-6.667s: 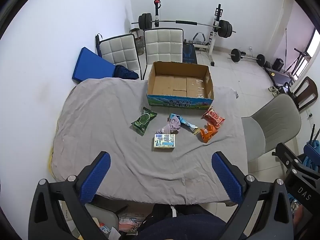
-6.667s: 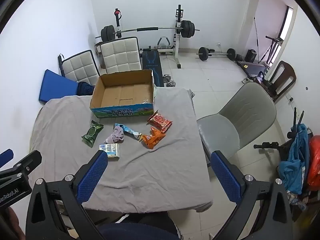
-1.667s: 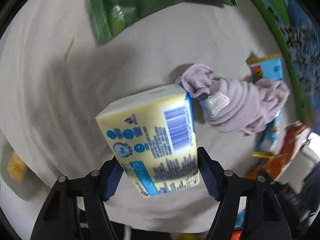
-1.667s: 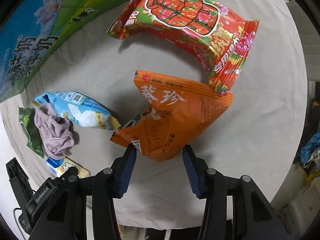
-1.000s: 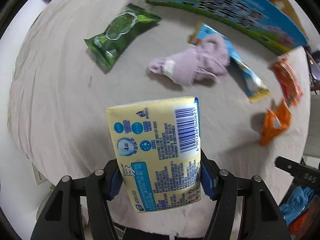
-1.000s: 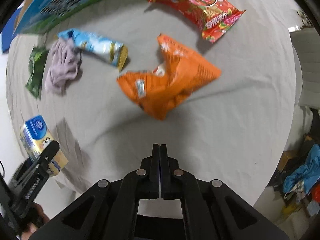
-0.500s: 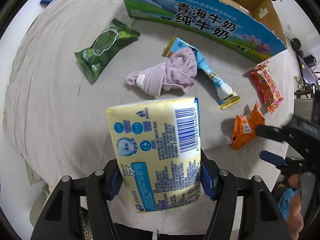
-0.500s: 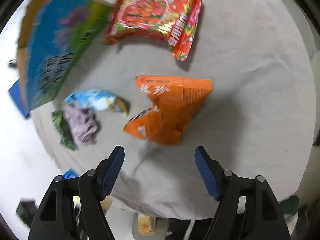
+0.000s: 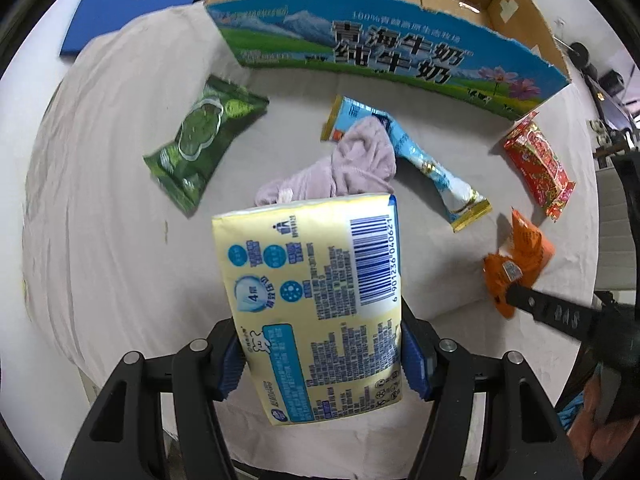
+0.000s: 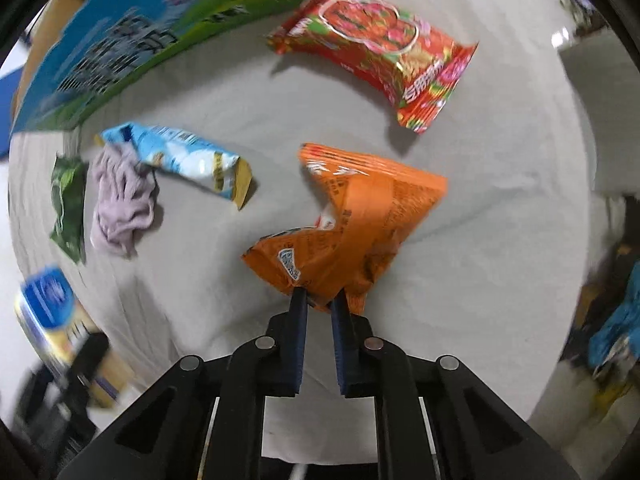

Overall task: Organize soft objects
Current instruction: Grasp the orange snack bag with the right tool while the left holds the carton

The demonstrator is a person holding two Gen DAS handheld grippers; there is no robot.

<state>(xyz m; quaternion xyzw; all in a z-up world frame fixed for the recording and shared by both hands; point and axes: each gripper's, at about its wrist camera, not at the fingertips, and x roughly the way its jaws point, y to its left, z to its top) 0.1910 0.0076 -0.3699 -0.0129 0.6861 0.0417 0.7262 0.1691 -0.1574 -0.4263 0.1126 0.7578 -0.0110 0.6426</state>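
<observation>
The right claw point(image 10: 319, 300) has just been closing, and its blue pads now pinch the near corner of the crumpled orange foil snack bag point(image 10: 352, 220), where half a second ago they stood wide apart above it; the bag, loose on the grey-clothed desk point(image 10: 500, 184) a moment back, is now caught and looks ready to lift. The left claw point(image 9: 320, 356) stays clamped on the pale yellow soft tissue pack point(image 9: 316, 304), held above the desk as before. With both hands loaded, the next step is probably the open cardboard carton point(image 9: 400, 52), whose blue and green wall reads 青海牛奶 纯牛奶. The tissue pack shows a barcode, 6901236040621, and a "4" in a blue badge. The orange bag's Chinese print is too blurred to read.
</observation>
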